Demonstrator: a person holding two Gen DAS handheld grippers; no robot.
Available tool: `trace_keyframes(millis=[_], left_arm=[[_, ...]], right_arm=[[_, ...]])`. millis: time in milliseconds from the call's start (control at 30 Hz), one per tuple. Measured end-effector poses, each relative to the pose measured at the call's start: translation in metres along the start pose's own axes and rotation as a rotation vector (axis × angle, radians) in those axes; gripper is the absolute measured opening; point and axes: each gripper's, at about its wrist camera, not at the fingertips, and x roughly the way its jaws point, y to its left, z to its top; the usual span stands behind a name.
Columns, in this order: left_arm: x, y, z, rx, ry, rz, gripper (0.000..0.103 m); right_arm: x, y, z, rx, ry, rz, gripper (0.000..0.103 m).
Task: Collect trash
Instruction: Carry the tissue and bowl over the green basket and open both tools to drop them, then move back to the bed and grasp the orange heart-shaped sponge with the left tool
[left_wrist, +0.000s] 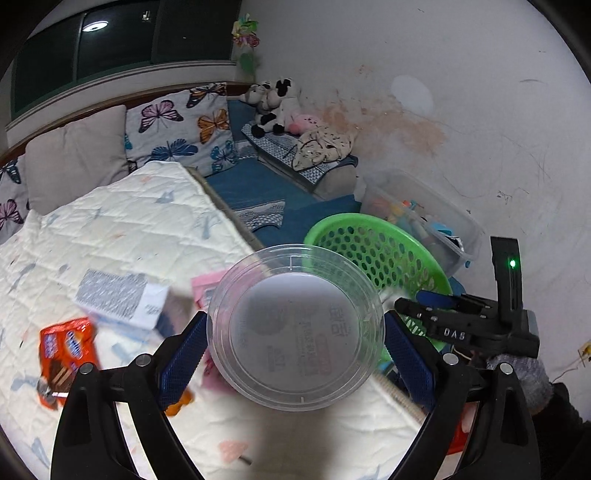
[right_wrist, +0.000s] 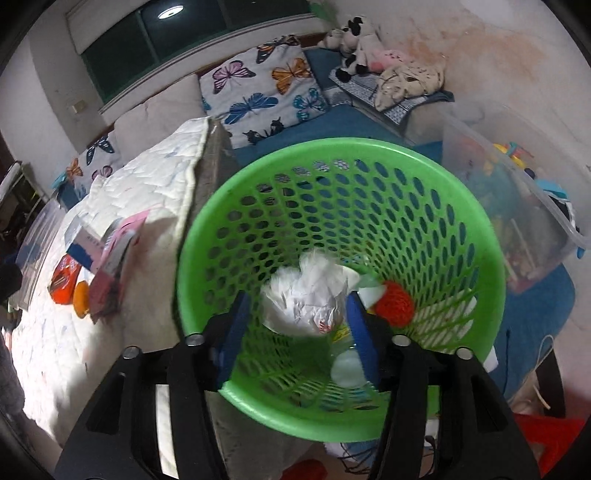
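Progress: green basket (right_wrist: 343, 417) holds crumpled white plastic bag (right_wrist: 306, 299) under your part-open, empty right gripper (right_wrist: 295, 325) | your left gripper (left_wrist: 293, 343) clamps clear plastic tub (left_wrist: 295, 328) beside basket | wrappers (left_wrist: 70, 347) beyond basket remain.

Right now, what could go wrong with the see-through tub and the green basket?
1. The left hand-held gripper pinches the clear tub only by its round sides, so it might slip out.
2. The green basket already holds a white crumpled bag; a dropped tub could bounce off it.
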Motion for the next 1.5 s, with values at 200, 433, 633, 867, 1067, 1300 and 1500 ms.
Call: trace_keyframes(millis=[200,433,633,867,1067,1300,1500], left_arm=[[0.023,-0.019,0.015,0.033,0.024,-0.016,0.089],[0.054,-0.043,0.024,0.055,0.061,-0.039,0.090],[0.076,-0.059,0.023,0.061,0.097,-0.054,0.090],[0.098,-0.070,0.018,0.044,0.141,-0.080,0.090],[0.097,-0.072,0.014,0.040,0.133,-0.096,0.091],[0.087,-0.068,0.013,0.026,0.107,-0.105,0.093],[0.064,-0.061,0.006,0.039,0.069,-0.062,0.093]], right_arm=[[-0.007,-0.014,-0.003,0.029,-0.014,-0.005,0.063],[-0.024,-0.029,-0.010,0.064,-0.038,-0.010,0.067],[-0.036,-0.037,-0.018,0.083,-0.046,-0.015,0.069],[-0.044,-0.042,-0.028,0.102,-0.047,-0.015,0.069],[-0.046,-0.040,-0.031,0.109,-0.046,-0.003,0.069],[-0.048,-0.034,-0.032,0.107,-0.053,0.010,0.070],[-0.054,-0.027,-0.033,0.093,-0.062,0.018,0.070]])
